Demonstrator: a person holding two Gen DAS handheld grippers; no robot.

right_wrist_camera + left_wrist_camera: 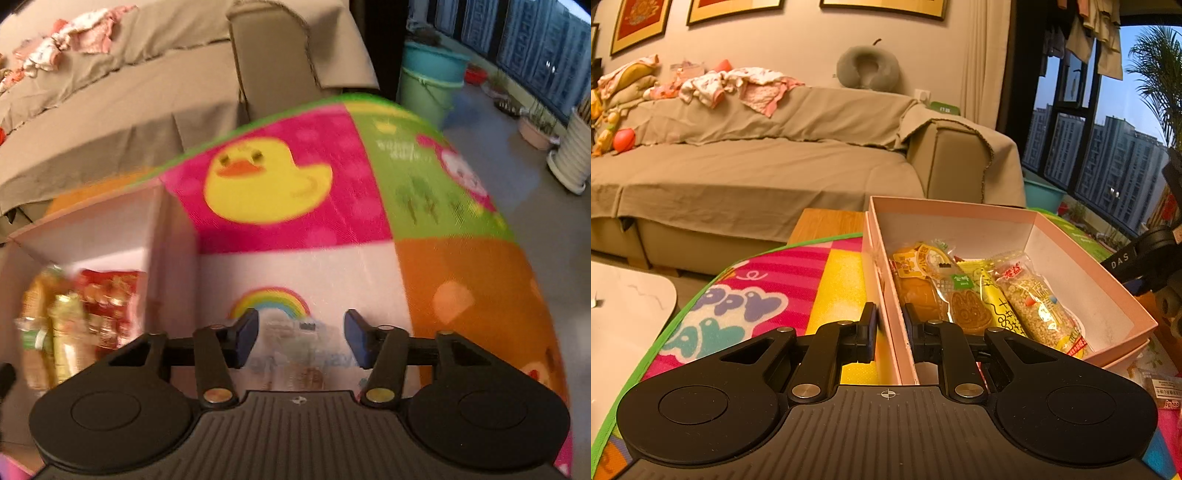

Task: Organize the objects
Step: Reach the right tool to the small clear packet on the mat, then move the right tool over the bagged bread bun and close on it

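A pink cardboard box (1108,280) stands on a colourful play mat (768,295). Several snack packets (982,295) lie side by side inside it. My left gripper (890,325) is shut on the box's left wall, one finger inside and one outside. In the right wrist view the box (173,236) is at the left with its packets (74,325). My right gripper (301,339) is open over a clear plastic packet (291,354) that lies flat on the mat between the fingers. That view is blurred.
A covered beige sofa (757,166) with clothes stands behind the mat. A white table corner (624,317) is at the left. Buckets (428,85) and plant pots (569,155) stand near the window. More packets (1160,384) lie right of the box.
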